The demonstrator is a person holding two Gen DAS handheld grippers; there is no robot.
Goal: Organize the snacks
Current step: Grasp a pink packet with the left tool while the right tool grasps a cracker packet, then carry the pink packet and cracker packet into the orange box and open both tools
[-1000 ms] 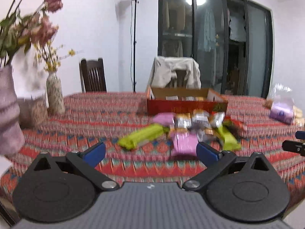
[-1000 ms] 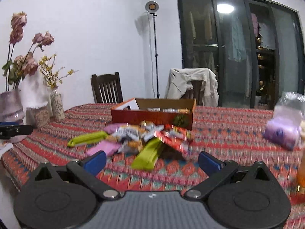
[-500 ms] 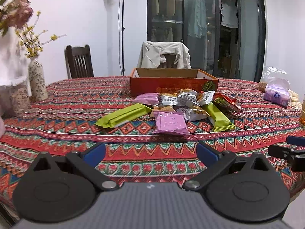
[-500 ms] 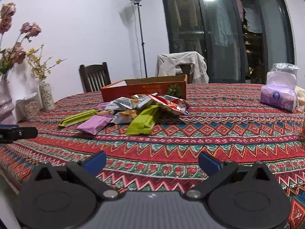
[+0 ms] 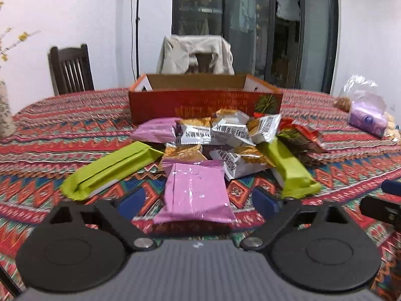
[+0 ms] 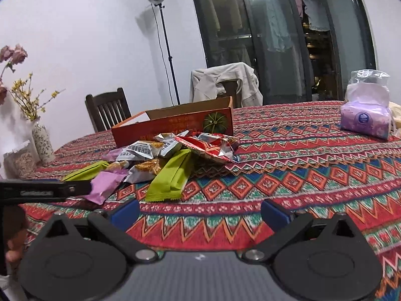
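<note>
Left wrist, left gripper [image 5: 198, 202] closing around pink packet [image 5: 195, 193], right gripper [image 6: 200, 210] apart over bare tablecloth [image 6: 300, 165].

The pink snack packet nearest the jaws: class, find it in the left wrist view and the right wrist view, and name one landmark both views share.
Left wrist view: pink snack packet lies bottom centre, between the closing jaws, pads not yet touching.
Right wrist view: lower left, at the pile's near edge.
Shared landmark: the red cardboard box behind the pile.
</note>
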